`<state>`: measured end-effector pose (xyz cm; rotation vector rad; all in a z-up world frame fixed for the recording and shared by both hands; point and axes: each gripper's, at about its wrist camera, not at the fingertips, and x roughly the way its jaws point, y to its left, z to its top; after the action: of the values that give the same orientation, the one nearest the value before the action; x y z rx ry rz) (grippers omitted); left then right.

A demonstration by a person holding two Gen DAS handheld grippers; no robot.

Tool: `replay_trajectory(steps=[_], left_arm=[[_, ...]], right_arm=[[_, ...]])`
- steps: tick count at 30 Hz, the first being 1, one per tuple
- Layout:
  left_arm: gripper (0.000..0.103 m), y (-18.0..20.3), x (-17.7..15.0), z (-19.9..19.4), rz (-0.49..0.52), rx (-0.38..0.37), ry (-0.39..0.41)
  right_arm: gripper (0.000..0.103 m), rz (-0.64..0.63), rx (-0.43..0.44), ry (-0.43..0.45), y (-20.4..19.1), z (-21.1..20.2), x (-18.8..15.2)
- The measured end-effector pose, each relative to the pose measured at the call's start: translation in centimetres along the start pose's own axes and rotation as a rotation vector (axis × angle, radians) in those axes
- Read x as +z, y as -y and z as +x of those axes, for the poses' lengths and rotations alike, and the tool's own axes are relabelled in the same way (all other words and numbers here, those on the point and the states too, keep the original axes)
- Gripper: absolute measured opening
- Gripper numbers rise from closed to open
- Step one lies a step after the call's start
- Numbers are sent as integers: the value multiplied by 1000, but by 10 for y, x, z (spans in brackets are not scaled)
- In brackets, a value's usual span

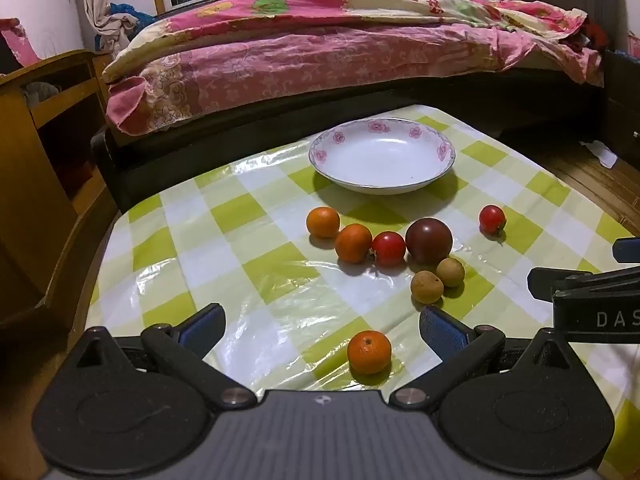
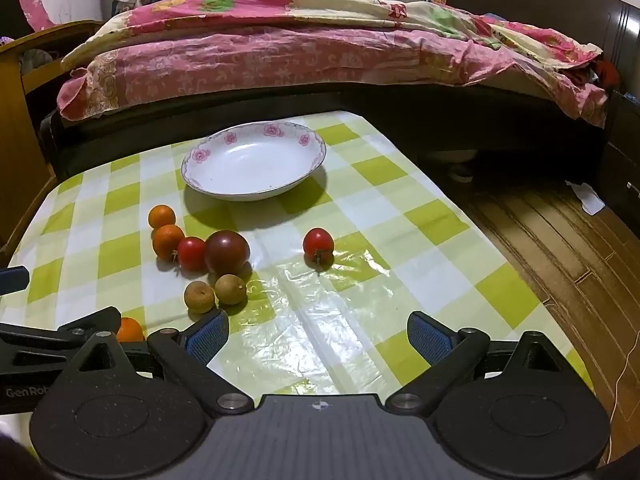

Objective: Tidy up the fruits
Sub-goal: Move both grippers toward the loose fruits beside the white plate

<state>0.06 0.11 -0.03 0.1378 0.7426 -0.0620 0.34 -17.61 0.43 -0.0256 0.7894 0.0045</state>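
Observation:
A white floral plate (image 1: 382, 156) (image 2: 254, 162) sits empty at the far side of the checked table. In front of it lie two oranges (image 1: 323, 222) (image 2: 161, 216), a red tomato (image 1: 388, 248) (image 2: 191, 254), a dark purple fruit (image 1: 429, 241) (image 2: 227, 253) and two brown longans (image 1: 427, 287) (image 2: 199, 297). Another red tomato (image 1: 492, 219) (image 2: 318, 243) lies apart to the right. A third orange (image 1: 369, 352) (image 2: 130, 330) rests near my left gripper (image 1: 322, 324), which is open and empty. My right gripper (image 2: 318, 332) is open and empty too.
A bed with a pink quilt (image 1: 340, 44) runs along the table's far edge. A wooden cabinet (image 1: 44, 152) stands at the left. Wooden floor (image 2: 560, 240) lies off the table's right edge. The right gripper's body (image 1: 592, 292) shows in the left wrist view.

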Motion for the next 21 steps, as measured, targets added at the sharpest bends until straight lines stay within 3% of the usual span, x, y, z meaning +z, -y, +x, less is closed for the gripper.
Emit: replay_trajectory(steps=[21], left_arm=[[103,1,-6,8,19,7,-13]], right_arm=[[91,-13,2,-37,-7,8,-1]])
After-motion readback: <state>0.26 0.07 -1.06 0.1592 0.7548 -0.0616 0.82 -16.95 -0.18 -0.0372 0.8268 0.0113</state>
